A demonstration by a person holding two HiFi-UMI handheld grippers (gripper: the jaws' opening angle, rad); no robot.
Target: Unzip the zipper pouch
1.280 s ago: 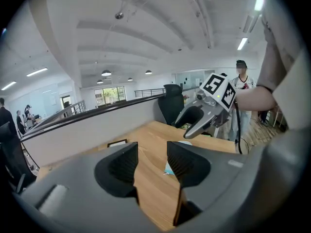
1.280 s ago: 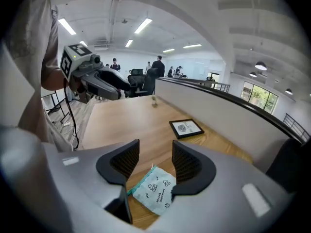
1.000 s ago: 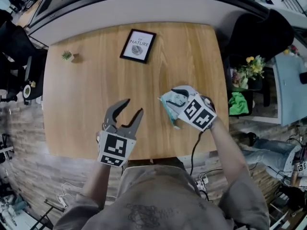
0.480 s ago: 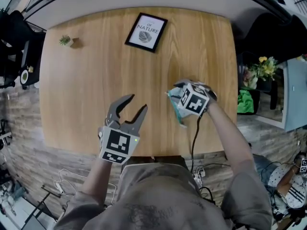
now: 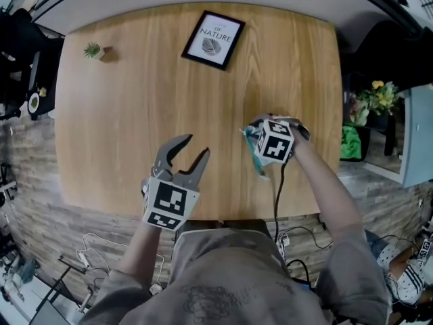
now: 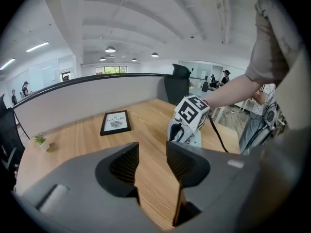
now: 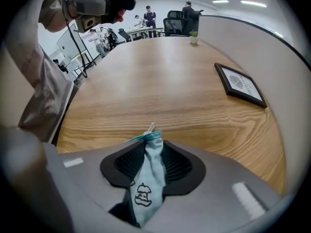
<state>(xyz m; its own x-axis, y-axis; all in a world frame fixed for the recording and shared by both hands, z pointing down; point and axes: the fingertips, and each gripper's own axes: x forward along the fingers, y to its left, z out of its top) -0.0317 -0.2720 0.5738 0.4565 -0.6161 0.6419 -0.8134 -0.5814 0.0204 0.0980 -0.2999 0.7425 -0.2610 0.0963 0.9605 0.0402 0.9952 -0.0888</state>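
Right tongs: clenched on the zipper pouch. The jaws have just been closing, and the pale blue fabric with its apple-core drawing is pinched between the ribbed pads. The zipper pull and a teal edge stick out just beyond the jaw tips. These tongs point steeply down over the right front part of the counter, so the pouch sits there, beneath the marker cube. Whether the pouch touches the wood cannot be told.

Left tongs: released. The jaws have just been closing a little, with only bare wood showing between them. They stand well apart from the pouch, to its left.

Far side of the counter: a framed print and a small potted plant.
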